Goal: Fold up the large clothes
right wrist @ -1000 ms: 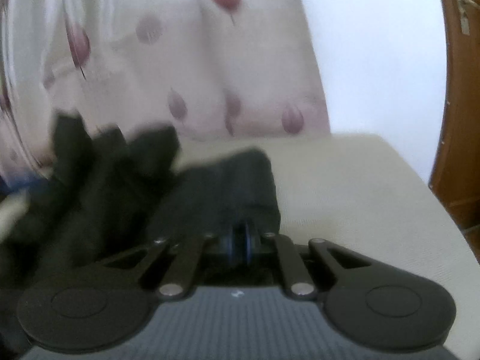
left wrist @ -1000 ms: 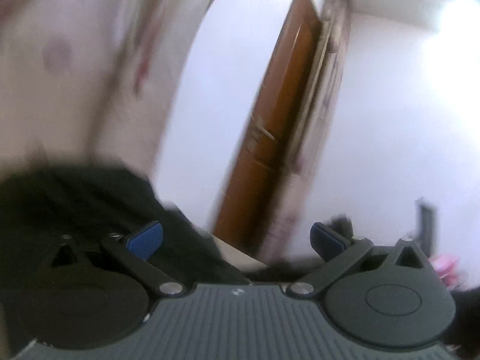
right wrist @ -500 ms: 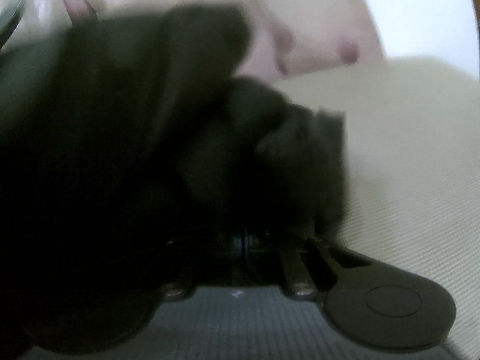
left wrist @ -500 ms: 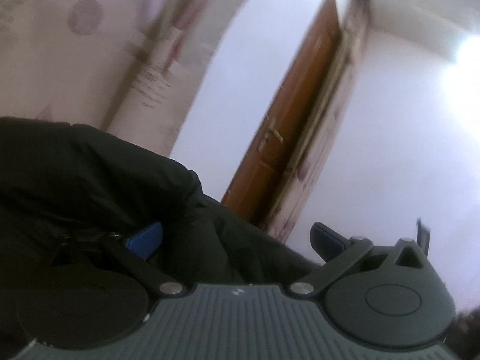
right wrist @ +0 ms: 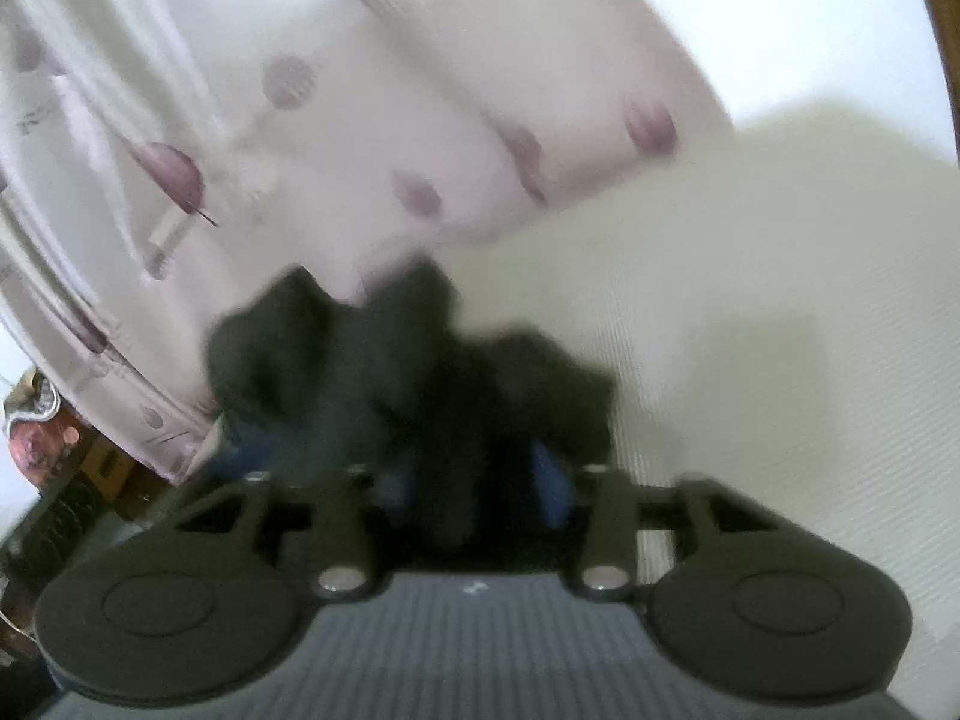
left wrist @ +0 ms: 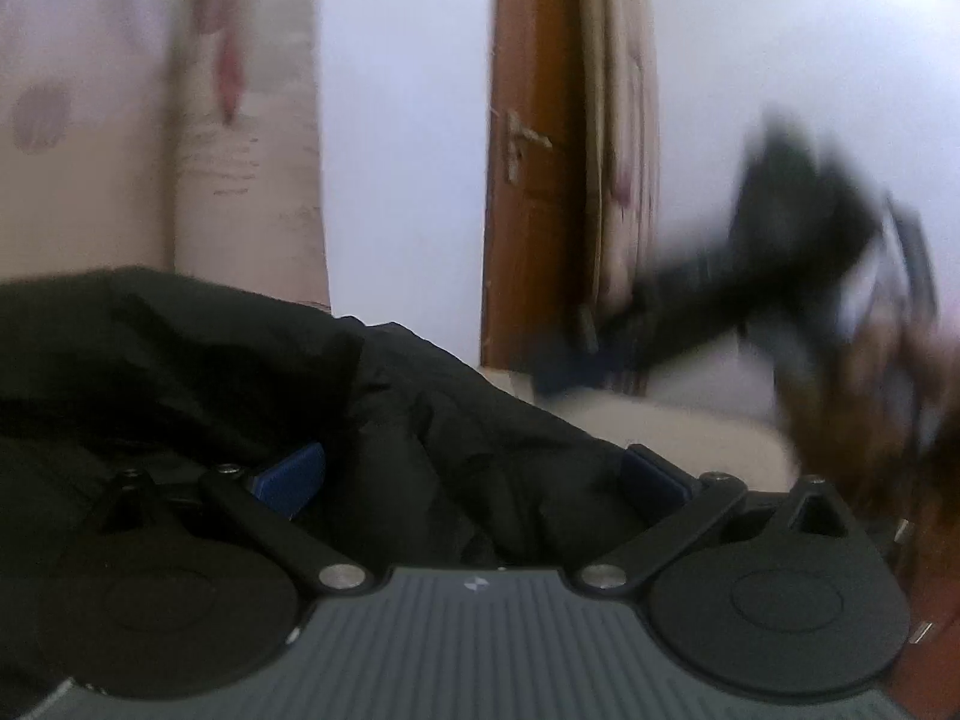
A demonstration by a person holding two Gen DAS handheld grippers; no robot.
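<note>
White wall [left wrist: 402, 150], brown door [left wrist: 528, 180], patterned curtain [right wrist: 240, 120]

- A cream, finely ribbed bed surface [right wrist: 750, 300] is carrying everything, filling the right wrist view from twelve round to five o'clock.
- A black garment [right wrist: 420, 360] is lying bunched directly on it, at about six o'clock from centre.
- In the left wrist view, the same garment [left wrist: 240, 360] is spreading toward eight o'clock, cream surface [left wrist: 672, 438] showing at four o'clock.
</note>
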